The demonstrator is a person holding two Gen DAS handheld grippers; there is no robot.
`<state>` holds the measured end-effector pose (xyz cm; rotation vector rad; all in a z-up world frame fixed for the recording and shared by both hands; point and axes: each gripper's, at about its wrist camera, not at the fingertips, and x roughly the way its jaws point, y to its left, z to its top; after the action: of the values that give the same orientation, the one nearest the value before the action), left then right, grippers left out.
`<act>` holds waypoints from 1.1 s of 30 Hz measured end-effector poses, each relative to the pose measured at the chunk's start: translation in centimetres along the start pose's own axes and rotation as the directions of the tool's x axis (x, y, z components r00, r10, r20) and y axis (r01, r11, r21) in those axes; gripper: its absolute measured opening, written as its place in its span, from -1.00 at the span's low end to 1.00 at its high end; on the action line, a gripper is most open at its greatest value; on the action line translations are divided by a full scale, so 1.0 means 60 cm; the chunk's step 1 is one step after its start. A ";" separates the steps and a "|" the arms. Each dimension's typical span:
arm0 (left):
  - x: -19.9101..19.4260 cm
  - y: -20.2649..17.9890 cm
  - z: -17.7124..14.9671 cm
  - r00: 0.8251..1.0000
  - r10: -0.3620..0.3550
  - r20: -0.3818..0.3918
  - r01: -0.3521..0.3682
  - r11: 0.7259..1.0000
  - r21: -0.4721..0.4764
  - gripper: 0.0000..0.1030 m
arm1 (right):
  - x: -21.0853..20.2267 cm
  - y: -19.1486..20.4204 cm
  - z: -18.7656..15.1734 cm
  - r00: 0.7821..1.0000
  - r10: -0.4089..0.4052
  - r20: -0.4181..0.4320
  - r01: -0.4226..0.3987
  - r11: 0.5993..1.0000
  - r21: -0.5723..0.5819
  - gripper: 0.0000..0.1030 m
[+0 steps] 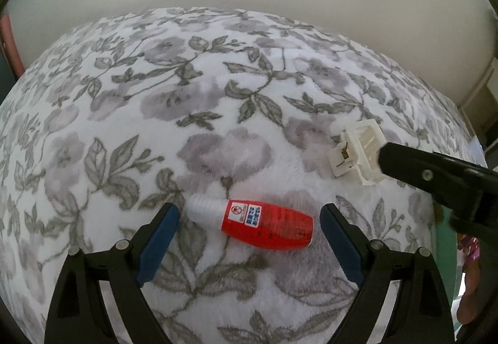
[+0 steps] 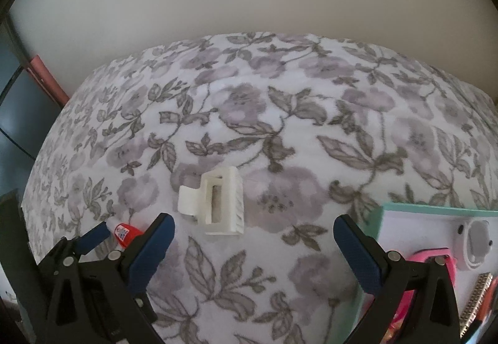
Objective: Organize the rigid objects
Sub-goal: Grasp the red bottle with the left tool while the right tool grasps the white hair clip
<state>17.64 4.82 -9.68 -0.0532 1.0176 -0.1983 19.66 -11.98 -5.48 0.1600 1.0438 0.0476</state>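
Red bottle (image 1: 267,225) lower centre, bracketed by my spread left gripper (image 1: 249,216); right gripper (image 2: 253,230) released, lining up white clip (image 2: 214,204).

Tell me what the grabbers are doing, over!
Left gripper open around red bottle. Right gripper open near white hair clip. Teal tray right. Nothing blocking.

In the left wrist view a small bottle (image 1: 264,225) lies low at centre on the blanket (image 1: 186,95), a hair clip (image 1: 358,154) apart to its upper right.
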 end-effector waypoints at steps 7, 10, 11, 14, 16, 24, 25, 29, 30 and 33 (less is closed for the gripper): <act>0.005 -0.007 -0.002 1.000 -0.006 0.018 0.005 0.998 0.059 0.92 | 0.023 0.016 0.007 1.000 0.010 -0.017 -0.010 1.000 -0.022 1.00; 0.006 -0.007 -0.001 1.000 -0.013 0.021 0.011 0.996 0.083 0.92 | 0.031 0.021 0.010 1.000 0.017 -0.024 -0.018 0.999 -0.026 1.00; 0.006 -0.008 -0.002 1.000 -0.014 0.022 0.011 0.996 0.092 0.92 | 0.033 0.022 0.011 0.999 0.019 -0.026 -0.020 0.999 -0.030 1.00; 0.007 -0.011 -0.003 1.000 -0.011 0.019 0.008 0.993 0.118 0.92 | 0.040 0.023 0.012 0.999 0.018 -0.036 -0.019 0.999 -0.034 1.00; 0.006 -0.011 -0.004 1.000 -0.015 0.017 0.013 0.992 0.124 0.92 | 0.044 0.024 0.013 0.999 0.018 -0.040 -0.020 0.999 -0.036 0.94; 0.006 -0.009 -0.004 1.000 -0.023 0.018 0.021 0.992 0.128 0.92 | 0.057 0.035 0.016 0.998 0.021 -0.064 -0.024 0.998 -0.051 0.60; 0.006 -0.010 -0.004 1.000 -0.020 0.018 0.017 0.991 0.131 0.92 | 0.058 0.038 0.016 0.998 0.024 -0.064 -0.028 0.998 -0.052 0.59; 0.006 -0.013 -0.003 0.999 -0.026 0.019 0.023 0.991 0.135 0.91 | 0.061 0.045 0.017 0.997 0.024 -0.071 -0.028 0.998 -0.063 0.31; 0.007 -0.014 -0.002 0.999 -0.026 0.019 0.023 0.990 0.138 0.89 | 0.062 0.046 0.017 0.997 0.021 -0.071 -0.026 0.998 -0.066 0.21; 0.005 -0.018 -0.002 1.000 -0.018 0.024 0.014 0.989 0.150 0.66 | 0.059 0.048 0.016 0.997 0.027 -0.072 -0.032 0.997 -0.070 0.04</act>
<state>17.55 3.72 -9.85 0.0722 0.9746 -0.2876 22.40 -8.86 -7.60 0.1101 1.1089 0.1176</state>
